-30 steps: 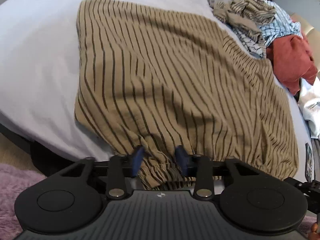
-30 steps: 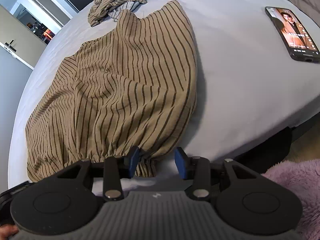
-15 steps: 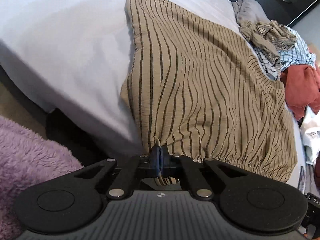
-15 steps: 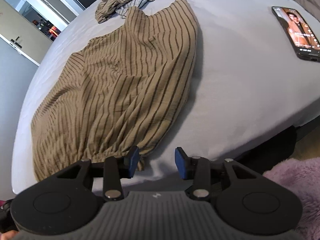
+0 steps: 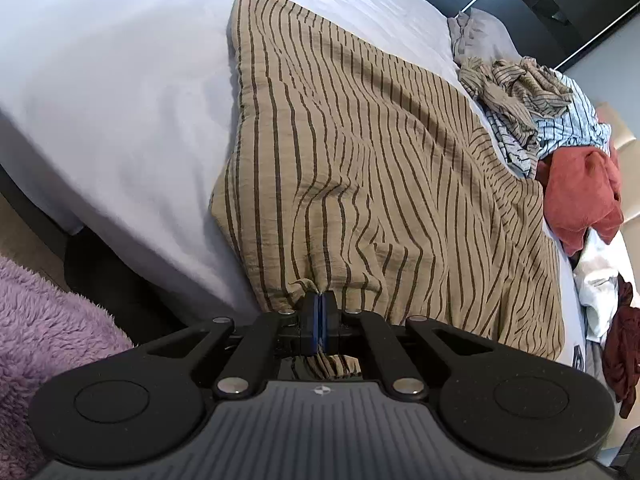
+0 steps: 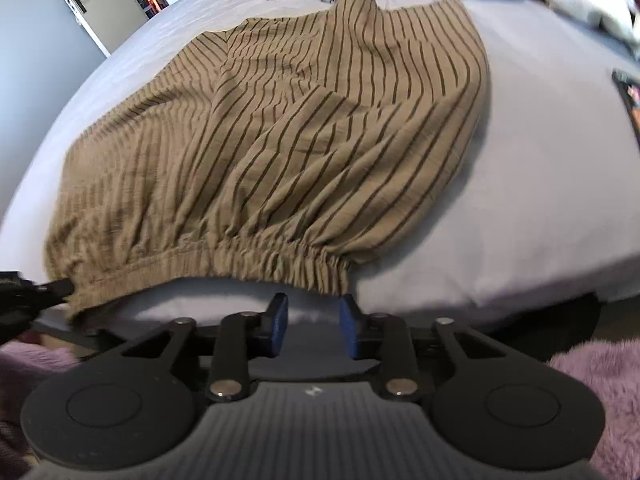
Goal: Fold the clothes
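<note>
A tan garment with dark stripes lies spread on the white bed, its gathered elastic waistband at the near edge. My left gripper is shut on the left corner of that waistband, and cloth bunches up just ahead of the pads. In the right wrist view the same striped garment fills the middle, with the waistband's right end just above my right gripper. That gripper is open with nothing between its fingers. The left gripper shows as a dark shape at the far left.
A pile of other clothes sits at the far side: striped pieces, a red garment, white cloth. A phone lies on the bed at the right. Purple fluffy rug covers the floor below the bed edge.
My left gripper went from open around the waistband to shut on its corner. The right gripper stayed open and now faces the waistband's right end more squarely.
</note>
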A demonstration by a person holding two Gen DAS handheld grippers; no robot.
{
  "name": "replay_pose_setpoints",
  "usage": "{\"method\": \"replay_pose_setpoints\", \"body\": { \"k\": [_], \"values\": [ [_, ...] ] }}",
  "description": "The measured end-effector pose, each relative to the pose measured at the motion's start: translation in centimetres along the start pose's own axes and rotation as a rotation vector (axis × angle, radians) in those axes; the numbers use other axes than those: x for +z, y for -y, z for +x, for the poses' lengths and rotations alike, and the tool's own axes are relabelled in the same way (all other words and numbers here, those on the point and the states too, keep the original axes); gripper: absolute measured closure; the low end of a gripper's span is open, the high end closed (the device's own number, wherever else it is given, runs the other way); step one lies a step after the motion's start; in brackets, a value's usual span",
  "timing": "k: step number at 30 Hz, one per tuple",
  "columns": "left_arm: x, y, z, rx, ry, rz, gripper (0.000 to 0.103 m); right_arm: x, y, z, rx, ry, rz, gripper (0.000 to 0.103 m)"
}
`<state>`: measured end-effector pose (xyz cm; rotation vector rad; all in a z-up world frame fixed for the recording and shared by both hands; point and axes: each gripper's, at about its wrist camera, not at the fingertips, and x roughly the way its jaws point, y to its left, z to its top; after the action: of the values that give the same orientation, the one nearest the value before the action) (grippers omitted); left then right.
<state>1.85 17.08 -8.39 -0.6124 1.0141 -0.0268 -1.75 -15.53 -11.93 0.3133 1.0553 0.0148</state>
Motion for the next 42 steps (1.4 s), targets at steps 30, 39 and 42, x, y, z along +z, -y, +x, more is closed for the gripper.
{"method": "replay_pose_setpoints", "body": {
  "k": [30,39,42],
  "values": [
    [0.5,2.2,-0.1,-0.013,-0.025,0.068,0.067,-1.2,0.9,0.0,-0.022,0.043,0.041,0.080],
    [0.5,1.7,1.2,0.029,-0.067,0.025,0.067,-0.8,0.6,0.6,-0.043,0.079,0.021,0.062],
    [0.6,1.3,1.3,0.013,-0.061,0.001,0.075,-0.5,0.4,0.7,-0.041,0.107,0.020,0.063]
  ]
}}
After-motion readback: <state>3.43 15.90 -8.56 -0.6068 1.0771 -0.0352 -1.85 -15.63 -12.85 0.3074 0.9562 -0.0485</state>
